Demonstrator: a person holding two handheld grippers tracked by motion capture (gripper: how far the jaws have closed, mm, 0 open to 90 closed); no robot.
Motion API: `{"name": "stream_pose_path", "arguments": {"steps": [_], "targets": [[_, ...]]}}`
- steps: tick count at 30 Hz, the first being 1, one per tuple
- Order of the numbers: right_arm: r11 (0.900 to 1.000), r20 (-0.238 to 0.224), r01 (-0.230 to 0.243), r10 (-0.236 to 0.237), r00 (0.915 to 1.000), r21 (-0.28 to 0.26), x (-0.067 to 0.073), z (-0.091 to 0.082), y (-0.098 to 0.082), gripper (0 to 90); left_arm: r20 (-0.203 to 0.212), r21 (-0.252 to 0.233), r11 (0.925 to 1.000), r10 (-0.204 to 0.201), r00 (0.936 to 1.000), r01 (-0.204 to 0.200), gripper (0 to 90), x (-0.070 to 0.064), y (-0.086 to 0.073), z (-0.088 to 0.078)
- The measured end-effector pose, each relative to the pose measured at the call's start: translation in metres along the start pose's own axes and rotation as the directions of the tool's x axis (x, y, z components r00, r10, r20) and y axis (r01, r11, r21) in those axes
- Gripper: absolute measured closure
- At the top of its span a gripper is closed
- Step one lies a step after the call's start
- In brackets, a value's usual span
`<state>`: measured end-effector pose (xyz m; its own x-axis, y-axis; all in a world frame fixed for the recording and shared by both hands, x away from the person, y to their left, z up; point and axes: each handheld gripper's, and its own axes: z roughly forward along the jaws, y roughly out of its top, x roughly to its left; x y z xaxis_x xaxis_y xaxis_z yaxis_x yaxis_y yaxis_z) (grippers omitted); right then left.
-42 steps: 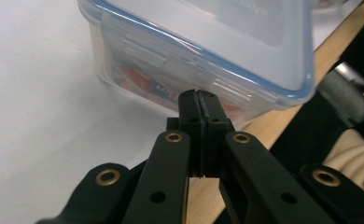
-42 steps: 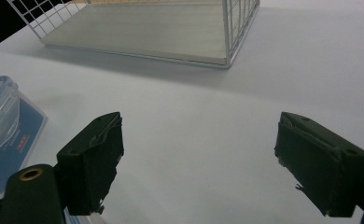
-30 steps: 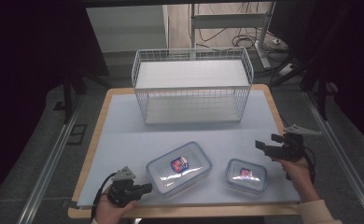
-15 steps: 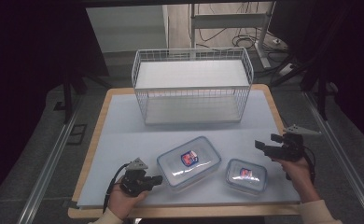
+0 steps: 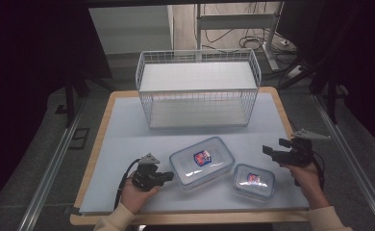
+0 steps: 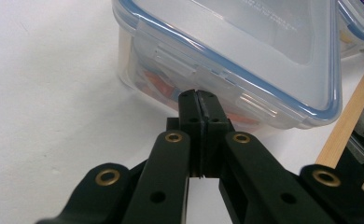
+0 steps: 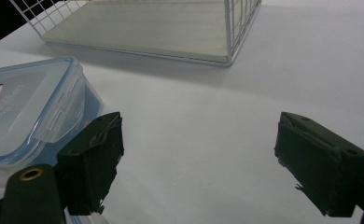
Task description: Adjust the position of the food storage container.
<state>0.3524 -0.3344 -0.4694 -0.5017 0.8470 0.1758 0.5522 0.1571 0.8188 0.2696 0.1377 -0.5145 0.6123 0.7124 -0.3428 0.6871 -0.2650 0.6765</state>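
Closed left tongs press the large container — right tongs gape.

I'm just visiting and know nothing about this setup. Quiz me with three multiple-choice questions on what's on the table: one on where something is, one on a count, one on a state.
1. Where is the white wire basket?
A. At the far side of the table, beyond the boxes
B. At the near edge, between the hands
C. On the floor

2. How many clear plastic boxes with blue-rimmed lids are there?
A. One
B. Two
C. Four

3. How do the jaws of the left tool stand?
A. Wide apart
B. Clamped on a lid
C. Pressed together, nothing between them

Answers:
1 A: in the high view it stands behind both boxes.
2 B: a larger box and a smaller box lie side by side.
3 C: the left gripper view shows the two black jaws meeting, tips close to the larger box's side.
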Motion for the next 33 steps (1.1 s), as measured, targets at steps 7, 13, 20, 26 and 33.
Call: {"name": "stream_pose_path", "arguments": {"steps": [7, 13, 20, 26, 33], "targets": [[1.0, -0.001, -0.001, 0.001, 1.0, -0.006, 0.0, -0.003, 0.0, 15.0, 0.04, -0.031, 0.9992, 0.027, 0.9988, -0.026, 90.0, -0.017, -0.015, -0.022], [1.0, -0.002, -0.003, 0.003, 1.0, -0.01, 0.0, -0.003, 0.001, 15.0, 0.083, 0.006, 0.9966, 0.082, 0.9932, -0.083, 90.0, -0.039, -0.023, -0.017], [1.0, -0.006, 0.001, -0.001, 1.0, -0.005, 0.002, -0.002, 0.002, 15.0, 0.105, 0.048, 0.9913, 0.117, 0.9876, -0.123, 90.0, -0.049, -0.02, 0.0], [1.0, 0.0, -0.002, 0.002, 1.0, -0.002, 0.0, -0.002, 0.001, 15.1, 0.111, 0.071, 0.9867, 0.138, 0.9842, -0.146, 90.0, -0.052, -0.016, 0.012], [1.0, 0.0, 0.003, -0.003, 1.0, 0.006, 0.0, -0.001, 0.0, 15.1, 0.108, 0.075, 0.9855, 0.143, 0.9837, -0.152, 90.0, -0.05, -0.011, 0.02]]}}
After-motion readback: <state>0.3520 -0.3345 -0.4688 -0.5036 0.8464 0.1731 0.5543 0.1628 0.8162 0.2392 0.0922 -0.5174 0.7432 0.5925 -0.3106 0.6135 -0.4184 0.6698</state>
